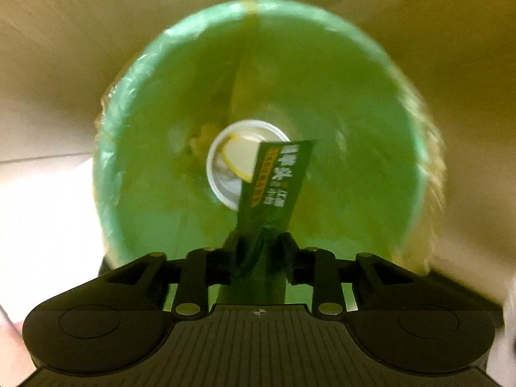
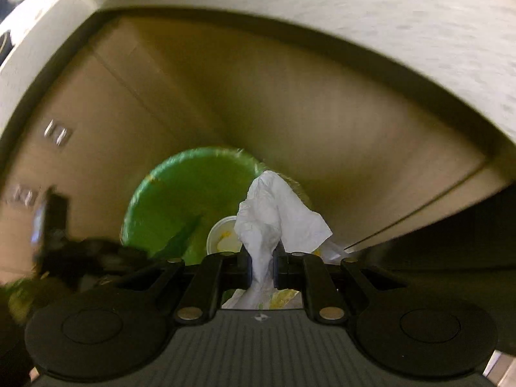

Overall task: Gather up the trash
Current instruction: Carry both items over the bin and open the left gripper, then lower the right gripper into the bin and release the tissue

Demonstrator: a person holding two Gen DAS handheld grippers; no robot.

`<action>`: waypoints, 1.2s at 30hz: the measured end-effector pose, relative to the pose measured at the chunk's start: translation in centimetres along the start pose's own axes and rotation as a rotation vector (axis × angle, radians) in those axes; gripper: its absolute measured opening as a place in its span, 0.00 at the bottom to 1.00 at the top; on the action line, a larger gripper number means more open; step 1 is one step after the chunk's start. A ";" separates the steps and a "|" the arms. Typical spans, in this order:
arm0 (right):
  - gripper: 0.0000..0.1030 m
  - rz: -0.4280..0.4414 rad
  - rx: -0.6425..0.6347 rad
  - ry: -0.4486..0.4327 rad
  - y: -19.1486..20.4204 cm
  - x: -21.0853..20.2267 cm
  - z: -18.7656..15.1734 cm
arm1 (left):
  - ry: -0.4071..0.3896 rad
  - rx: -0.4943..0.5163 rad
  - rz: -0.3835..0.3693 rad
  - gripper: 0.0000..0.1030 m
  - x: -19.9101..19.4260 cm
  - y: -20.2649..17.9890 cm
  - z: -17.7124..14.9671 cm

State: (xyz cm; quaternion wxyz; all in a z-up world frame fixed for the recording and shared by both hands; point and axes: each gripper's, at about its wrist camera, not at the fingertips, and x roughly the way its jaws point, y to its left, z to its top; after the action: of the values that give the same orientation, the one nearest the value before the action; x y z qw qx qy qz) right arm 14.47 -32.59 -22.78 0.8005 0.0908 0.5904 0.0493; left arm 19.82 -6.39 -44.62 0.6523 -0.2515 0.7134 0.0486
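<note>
A pale floor [image 1: 42, 219] and tan cabinet panels [image 2: 290, 103] fill the background of both wrist views, with a white speckled countertop edge [image 2: 403, 32] arching overhead in the right one. A round bin lined with a green plastic bag [image 1: 154, 148] sits below both grippers, its mouth wide open. At the bottom of the bin lies a white cup [image 1: 225, 174] holding a yellow scrap.

The left gripper [image 1: 262, 248] points down into the bin. A dark green wrapper [image 1: 277, 177] with printed characters stands between its spread jaws; the right pad sits clear of it, while contact on the left cannot be told.

The right gripper [image 2: 262, 264] hangs above the bin's near rim, its jaws pressed together on a crumpled white tissue [image 2: 277, 213], which sticks up beyond the fingertips.
</note>
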 end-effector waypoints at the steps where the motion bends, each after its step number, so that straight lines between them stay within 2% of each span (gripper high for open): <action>1: 0.10 -0.002 -0.015 0.005 0.3 0.3 0.1 | -0.003 -0.026 -0.005 0.31 0.8 0.4 0.4; 5: 0.10 -0.009 -0.078 0.012 0.9 0.3 -0.1 | 0.017 -0.127 -0.060 0.31 2.4 1.7 1.5; 7: 0.10 -0.007 -0.090 0.024 0.6 0.4 -0.4 | 0.004 -0.135 -0.084 0.31 1.9 2.2 1.5; 9: 0.10 -0.005 -0.092 0.047 0.6 1.0 -0.5 | -0.020 -0.138 -0.144 0.31 0.7 2.9 1.2; 12: 0.11 0.023 -0.084 0.089 0.7 2.3 -0.2 | -0.027 -0.127 -0.216 0.31 -1.1 3.9 0.3; 16: 0.11 0.082 -0.077 0.162 2.1 5.8 0.6 | -0.093 -0.033 -0.218 0.31 -4.7 4.3 -1.7; 19: 0.11 0.123 -0.036 0.231 3.6 10.3 1.5 | -0.130 0.064 -0.188 0.31 -6.6 4.6 -3.0; 21: 0.11 0.145 0.008 0.277 4.2 13.5 2.1 | -0.142 0.128 -0.199 0.31 -8.2 4.5 -4.0; 25: 0.11 0.153 0.071 0.353 5.3 21.8 2.3 | -0.181 0.219 -0.278 0.31 -9.5 4.8 -4.6; 29: 0.11 0.121 0.174 0.424 4.9 32.1 0.9 | -0.207 0.268 -0.365 0.31 -8.8 5.4 -3.8; 33: 0.11 0.059 0.240 0.404 3.6 39.6 -0.5 | -0.221 0.342 -0.378 0.31 -7.3 6.1 -2.8; 36: 0.11 0.020 0.181 0.371 3.6 43.4 -1.1 | -0.234 0.365 -0.366 0.31 -6.0 6.5 -1.8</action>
State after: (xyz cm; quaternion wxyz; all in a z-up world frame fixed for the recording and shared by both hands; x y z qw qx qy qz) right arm 26.46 -20.88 -63.03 0.6662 0.1575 0.7287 0.0198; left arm 15.58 0.32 -40.28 0.7628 -0.2470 0.5727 -0.1706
